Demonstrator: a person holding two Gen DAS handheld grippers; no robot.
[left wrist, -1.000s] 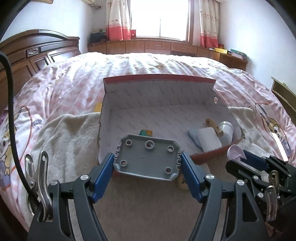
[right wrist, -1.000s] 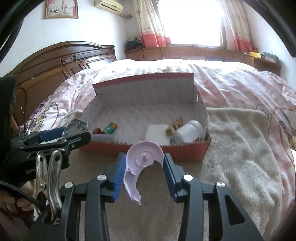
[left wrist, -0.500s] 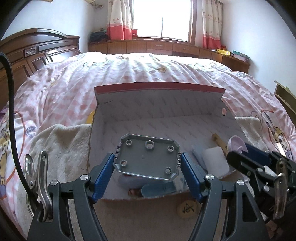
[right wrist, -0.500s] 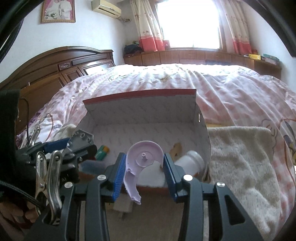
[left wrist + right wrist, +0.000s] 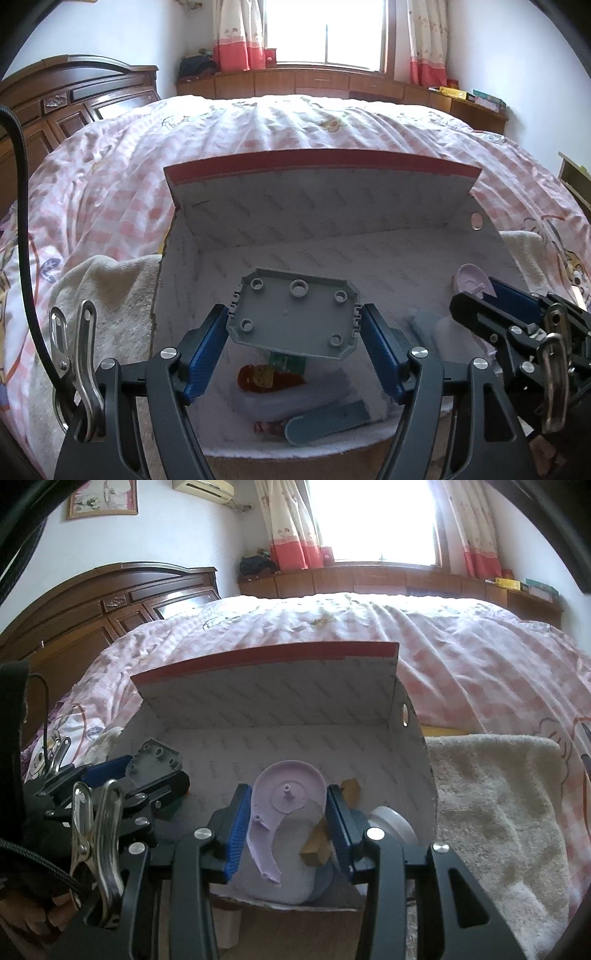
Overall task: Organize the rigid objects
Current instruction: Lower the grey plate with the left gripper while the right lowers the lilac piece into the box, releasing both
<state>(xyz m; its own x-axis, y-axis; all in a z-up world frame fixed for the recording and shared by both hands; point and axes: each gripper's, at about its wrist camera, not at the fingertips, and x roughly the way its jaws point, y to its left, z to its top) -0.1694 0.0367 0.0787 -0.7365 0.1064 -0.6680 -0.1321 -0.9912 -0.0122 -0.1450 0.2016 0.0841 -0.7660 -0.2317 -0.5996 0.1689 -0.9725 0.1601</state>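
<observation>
My left gripper (image 5: 294,336) is shut on a grey plastic plate with round studs (image 5: 293,315), held by its side edges above the inside of the red cardboard box (image 5: 325,162). My right gripper (image 5: 289,825) is shut on a curved lilac plastic piece (image 5: 286,797), also over the box's interior. Each gripper shows at the edge of the other's view, the left gripper (image 5: 122,779) to the left and the right gripper (image 5: 509,306) to the right. Under the plate lie a red figure (image 5: 258,376), a blue flat part (image 5: 328,421) and a green block (image 5: 286,362).
The box stands on a cream towel (image 5: 495,812) on a bed with a pink checked quilt (image 5: 295,122). Inside the box on the right are a wooden block (image 5: 317,849), a white bottle (image 5: 391,823) and a white pad (image 5: 295,867). A dark wooden headboard (image 5: 110,602) stands at the left.
Both grippers have moved forward from in front of the box's near wall to over its interior, each keeping its piece. The box now fills more of both views.
</observation>
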